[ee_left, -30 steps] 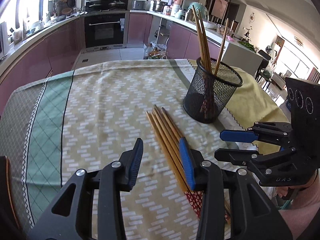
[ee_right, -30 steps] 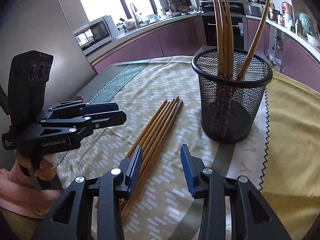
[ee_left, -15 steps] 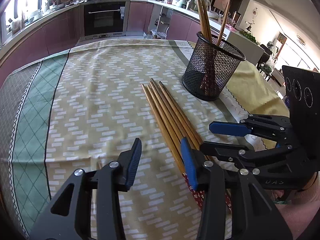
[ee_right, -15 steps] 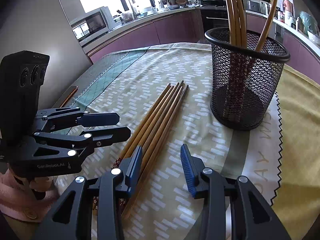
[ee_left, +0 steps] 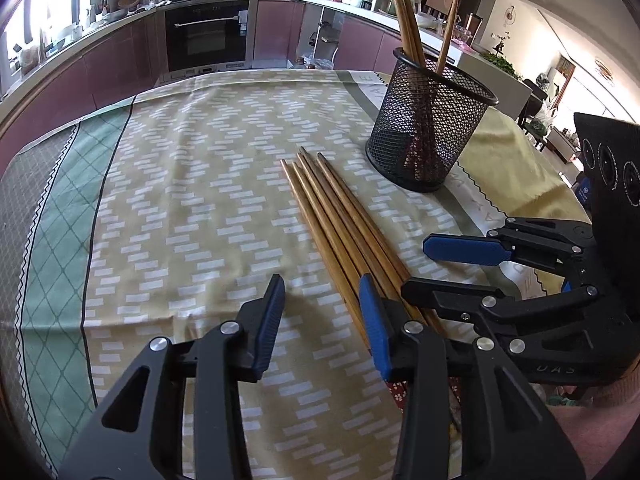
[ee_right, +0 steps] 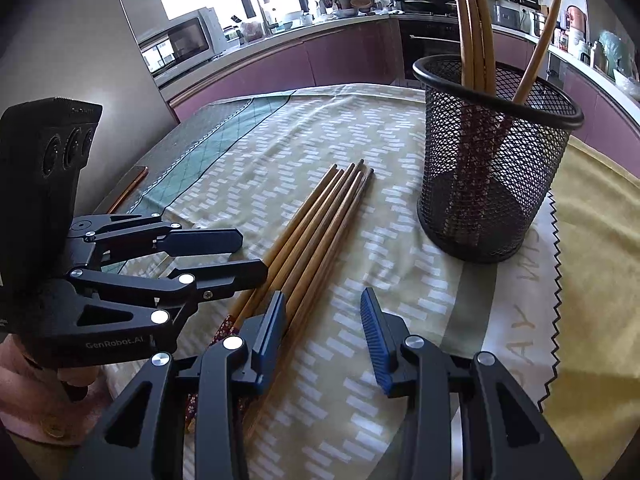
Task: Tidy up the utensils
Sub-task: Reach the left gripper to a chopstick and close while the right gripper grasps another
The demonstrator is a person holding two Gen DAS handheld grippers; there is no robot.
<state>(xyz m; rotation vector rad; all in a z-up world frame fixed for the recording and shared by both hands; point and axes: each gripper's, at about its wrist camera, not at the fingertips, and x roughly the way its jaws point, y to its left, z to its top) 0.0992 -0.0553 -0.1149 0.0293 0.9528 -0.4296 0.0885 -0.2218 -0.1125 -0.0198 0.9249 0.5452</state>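
A: Left gripper (ee_left: 320, 300), as we see it in its own view, tilts down toward the tablecloth (ee_left: 180, 200). Its jaws have just been closing slightly yet stand apart, nothing between them; its right-hand pad sits over the near ends of the loose chopsticks (ee_left: 336, 220).

B: Right gripper (ee_right: 322, 312) likewise angles downward, jaws apart and empty. We note its left-hand pad over the same bundle of chopsticks (ee_right: 316, 232), which lies flat on the cloth, tips pointing away, near the mesh holder (ee_right: 492, 168).

A: Our left view shows the right gripper (ee_left: 448, 268) from the side, just beside the bundle's near end.

B: Only the right view gives us the left gripper (ee_right: 252, 256) side-on, a hand (ee_right: 36, 392) below it, and a microwave (ee_right: 176, 44). Both views show four chopsticks upright in the mesh holder (ee_left: 430, 132).
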